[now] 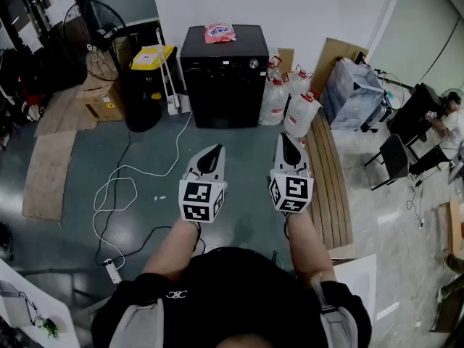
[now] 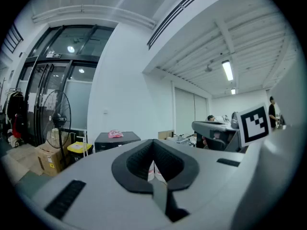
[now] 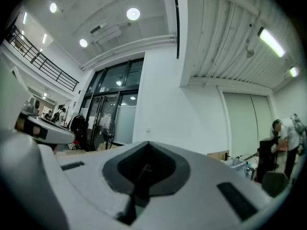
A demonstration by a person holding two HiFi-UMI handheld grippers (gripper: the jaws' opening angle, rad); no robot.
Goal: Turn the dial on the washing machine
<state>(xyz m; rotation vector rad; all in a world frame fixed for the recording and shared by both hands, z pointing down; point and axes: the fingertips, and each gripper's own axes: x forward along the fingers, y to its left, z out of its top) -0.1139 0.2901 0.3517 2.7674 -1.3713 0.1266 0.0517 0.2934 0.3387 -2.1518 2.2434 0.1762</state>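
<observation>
Dial on washing machine: small, rigid, likely stiff; pinch rim. Left gripper and right gripper clenched, empty.

Black boxy washing machine, upright, silver dial at front top right

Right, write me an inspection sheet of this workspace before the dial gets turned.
Surface: grey-green floor.
Job's things: black washing machine against the wall; dial at the right of its panel, untouched.
Clutter: pink packet on the machine; yellow-lidded bin to its left; plastic jugs to its right; cardboard boxes.
Grippers: left gripper and right gripper both shut, nothing held, well short of the machine.
Cables: white cable looping over the floor; power strip.
Surroundings: standing fan, wooden bench, a person at a desk.
</observation>
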